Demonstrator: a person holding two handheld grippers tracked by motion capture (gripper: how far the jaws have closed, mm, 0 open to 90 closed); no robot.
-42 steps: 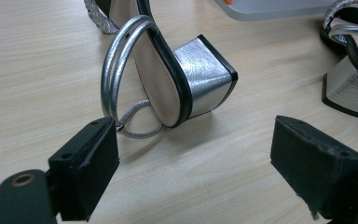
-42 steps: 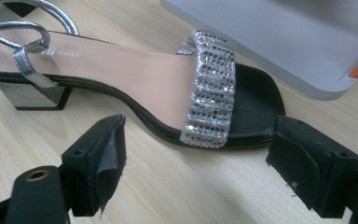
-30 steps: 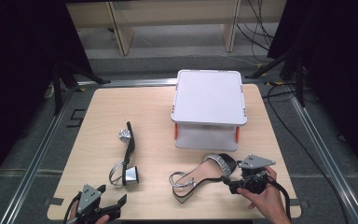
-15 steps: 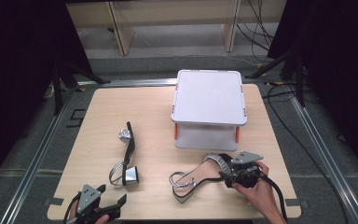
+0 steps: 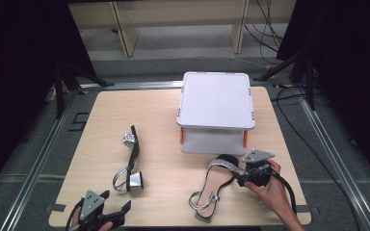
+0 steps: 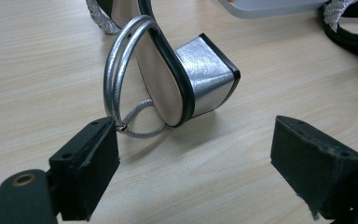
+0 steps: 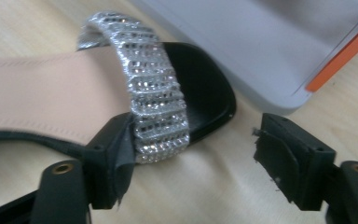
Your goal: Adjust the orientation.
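Wooden table (image 5: 101,110), dark surround. Right gripper (image 7: 191,163) near the front right corner, jaws apart and just been widening, one pad against the glitter strap of a sandal (image 5: 217,180); nothing clamped. Left gripper (image 5: 107,215) at the front edge, jaws apart, facing a second sandal (image 6: 177,79). White box (image 5: 217,98) toward the back edge.
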